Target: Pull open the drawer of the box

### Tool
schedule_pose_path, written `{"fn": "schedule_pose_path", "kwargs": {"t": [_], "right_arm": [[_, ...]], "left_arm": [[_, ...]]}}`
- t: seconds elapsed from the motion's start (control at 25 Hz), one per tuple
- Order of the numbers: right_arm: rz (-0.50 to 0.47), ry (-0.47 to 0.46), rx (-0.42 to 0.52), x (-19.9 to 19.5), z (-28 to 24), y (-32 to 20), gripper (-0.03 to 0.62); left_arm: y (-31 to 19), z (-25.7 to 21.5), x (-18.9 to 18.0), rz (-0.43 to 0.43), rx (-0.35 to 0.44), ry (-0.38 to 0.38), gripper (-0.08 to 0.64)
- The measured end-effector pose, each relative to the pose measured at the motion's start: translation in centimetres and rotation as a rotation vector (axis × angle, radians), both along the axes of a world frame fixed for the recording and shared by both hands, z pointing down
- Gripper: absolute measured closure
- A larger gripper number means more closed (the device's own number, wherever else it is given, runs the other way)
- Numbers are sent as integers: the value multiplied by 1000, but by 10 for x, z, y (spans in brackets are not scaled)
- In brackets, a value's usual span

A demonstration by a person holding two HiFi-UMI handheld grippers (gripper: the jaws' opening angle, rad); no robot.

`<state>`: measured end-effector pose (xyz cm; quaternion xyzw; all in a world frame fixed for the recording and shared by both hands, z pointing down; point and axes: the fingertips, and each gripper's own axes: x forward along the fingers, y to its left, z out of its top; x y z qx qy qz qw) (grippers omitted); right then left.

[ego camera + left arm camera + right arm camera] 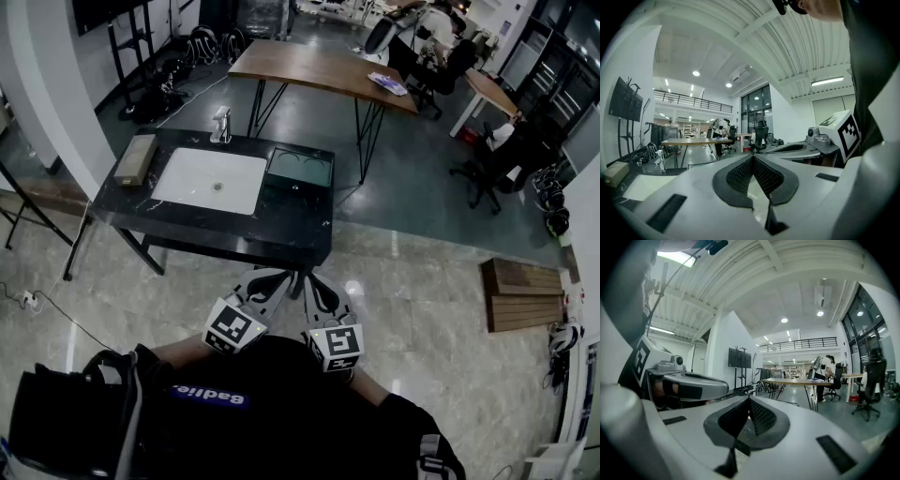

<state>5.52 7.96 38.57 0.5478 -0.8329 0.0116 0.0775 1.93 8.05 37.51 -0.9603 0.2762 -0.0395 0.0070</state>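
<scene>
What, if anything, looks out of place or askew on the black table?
Nothing stands out. The faucet stands upright behind the sink, and the dark box sits square beside it on the table.

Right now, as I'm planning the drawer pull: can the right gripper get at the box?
Probably not yet: the right gripper hangs short of the table, fingers shut; nothing blocks the box.
</scene>
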Motion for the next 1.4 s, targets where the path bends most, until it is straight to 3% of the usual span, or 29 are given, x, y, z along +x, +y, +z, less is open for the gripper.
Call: {"fn": "schedule_pose_path", "kwargs": {"t": [0.84, 1.4], "right_arm": [[-4, -36, -11, 10, 8, -7, 592], [-75, -45, -18, 50, 11, -16, 592]], "left_arm": [[-7, 8, 7, -23, -28, -12, 558], [-13, 9, 49, -96, -30, -30, 558]]}}
